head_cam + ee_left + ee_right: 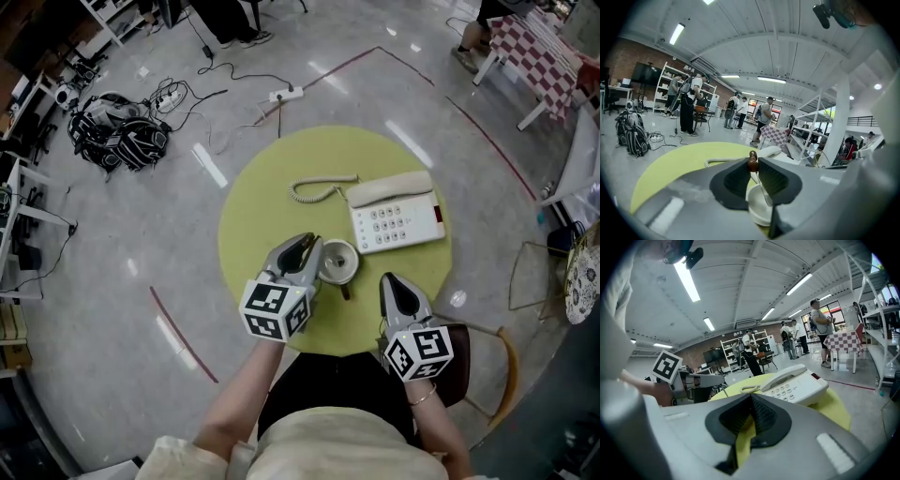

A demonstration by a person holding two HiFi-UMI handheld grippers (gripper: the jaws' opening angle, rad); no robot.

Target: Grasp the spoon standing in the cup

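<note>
A white cup (338, 262) stands near the front of the round yellow-green table (272, 187). In the left gripper view, the spoon's brown knobbed handle (753, 165) rises from the cup (757, 206) between the two dark pads. My left gripper (753, 158) is shut on that handle, and in the head view it (312, 247) sits at the cup's left rim. My right gripper (397, 284) hovers to the right of the cup, near the table's front edge. Its tips (751, 398) meet with nothing between them.
A white desk phone (394, 214) with a coiled cord (319, 190) lies behind the cup, and it also shows ahead of the right gripper (794, 383). A chair (487, 356) stands at the right. Bags and cables (117, 131) lie on the floor at the far left.
</note>
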